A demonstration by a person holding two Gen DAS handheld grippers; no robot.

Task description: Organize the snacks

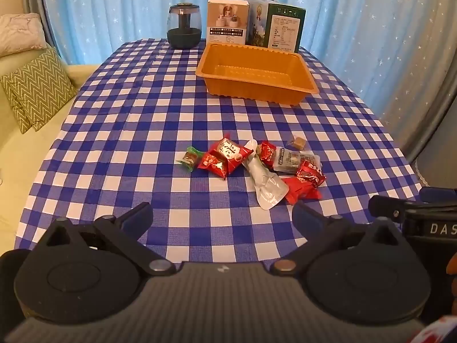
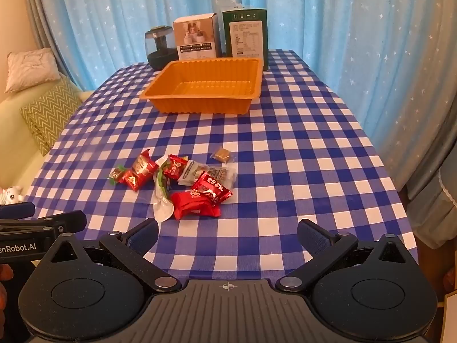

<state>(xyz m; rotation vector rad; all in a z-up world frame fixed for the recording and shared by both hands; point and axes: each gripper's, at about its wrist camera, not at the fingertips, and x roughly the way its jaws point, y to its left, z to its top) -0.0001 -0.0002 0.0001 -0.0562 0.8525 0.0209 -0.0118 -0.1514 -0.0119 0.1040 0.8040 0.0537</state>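
Both claws are hovering side by side over the near edge of the surface [image 1: 114, 108], each tilting down toward it. The left claw [image 1: 222, 217] is standing wide, nothing between its fingers. The right claw [image 2: 227, 234] is also gaping wide and holding nothing. Each is showing at the edge of the other's view, close beside it.

The snacks [image 2: 177, 183] are lying in a loose pile on the checked blue-and-white cloth, just ahead of both claws and touching neither. Several red wrappers are overlapping in the pile; a white pouch [image 1: 267, 180] is lying through the middle, a small green-wrapped candy [image 1: 190, 157] is sitting at the pile's left end, and a clear-wrapped brown cube [image 1: 297, 142] is sitting slightly apart at the far right. A clear packet with a dark bar [image 2: 208, 173] is resting among the red ones.

The orange tray [image 1: 205, 70] is sitting farther back on the surface, well apart from the pile, with nothing showing inside. Behind it two boxes, a white box [image 1: 227, 23] and a green box [image 1: 285, 28], are standing upright, with a dark round jar [image 1: 184, 27] to their left. Blue starred curtains are hanging behind, and a sofa with cushions [image 1: 37, 88] is sitting at the left.
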